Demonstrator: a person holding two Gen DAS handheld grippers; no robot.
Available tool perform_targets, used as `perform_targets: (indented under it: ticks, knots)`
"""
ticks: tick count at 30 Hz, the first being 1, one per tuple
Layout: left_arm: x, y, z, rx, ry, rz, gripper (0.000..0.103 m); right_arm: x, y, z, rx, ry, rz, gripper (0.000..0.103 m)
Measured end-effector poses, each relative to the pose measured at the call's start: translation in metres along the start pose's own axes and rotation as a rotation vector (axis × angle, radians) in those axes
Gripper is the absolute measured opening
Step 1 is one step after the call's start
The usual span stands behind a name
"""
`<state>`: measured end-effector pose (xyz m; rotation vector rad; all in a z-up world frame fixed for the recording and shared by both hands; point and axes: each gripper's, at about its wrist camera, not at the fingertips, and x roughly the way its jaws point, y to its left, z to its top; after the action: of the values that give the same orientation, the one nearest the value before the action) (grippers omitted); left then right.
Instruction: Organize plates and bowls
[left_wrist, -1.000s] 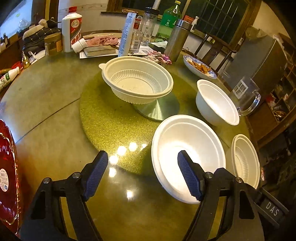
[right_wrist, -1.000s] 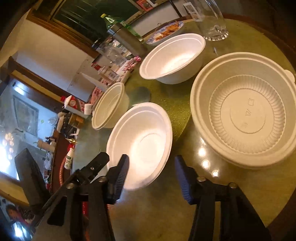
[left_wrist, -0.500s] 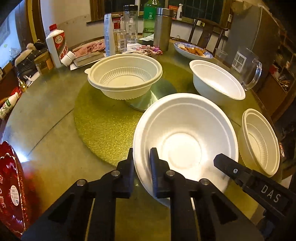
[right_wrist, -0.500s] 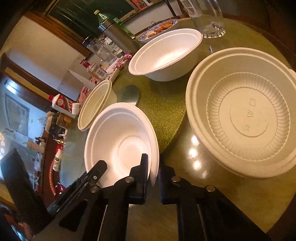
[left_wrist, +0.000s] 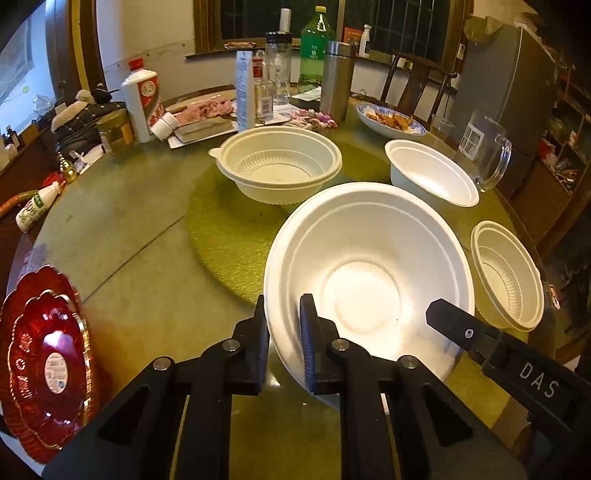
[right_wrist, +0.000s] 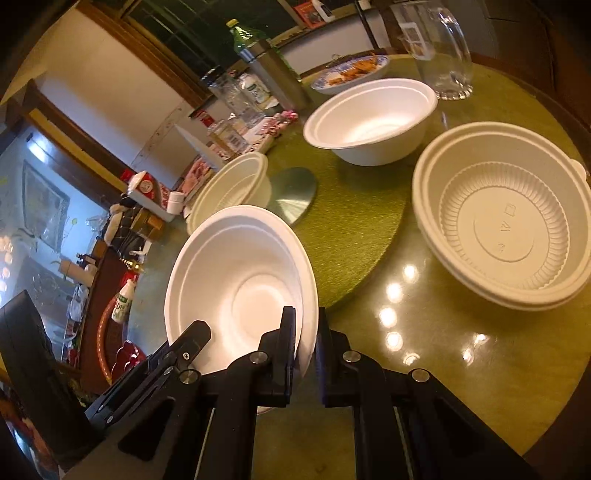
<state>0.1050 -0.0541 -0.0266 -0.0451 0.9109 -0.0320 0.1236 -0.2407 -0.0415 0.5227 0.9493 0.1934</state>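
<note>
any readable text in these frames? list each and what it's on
"DAS": white letters on the black body of the right gripper, seen in the left wrist view.
White liquor bottle: red label, print too blurred to read.
Red plate: oval sticker, print too small.
Ribbed bowl: embossed marks on its floor, not legible.
Green bottle: label unreadable.

A second ago both grippers stood open with the white bowl (left_wrist: 369, 273) lying flat on the counter (left_wrist: 147, 229) ahead of them. Since then the left gripper (left_wrist: 282, 332) has closed on the bowl's near rim, one finger inside and one outside, and the right gripper (right_wrist: 306, 343) has clamped the rim on its own side the same way. The bowl now looks tilted and raised off the counter between the two grippers, and it fills more of each view than before, with its far edge toward the ribbed bowl (left_wrist: 280, 166).
</note>
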Motion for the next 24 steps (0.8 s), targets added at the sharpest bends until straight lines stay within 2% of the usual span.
perform_targets:
  ticks: [9,24]
  knots:
    - [-0.027,0.027,-0.008,-0.043,-0.044,0.015,0.014,-0.014,0.035,-0.017,-0.069,-0.019,0.030,0.009]
    - [-0.044,0.056,-0.031,-0.100,-0.080,0.047,0.014,-0.014,0.066,-0.044,-0.151,-0.025,0.055,0.009]
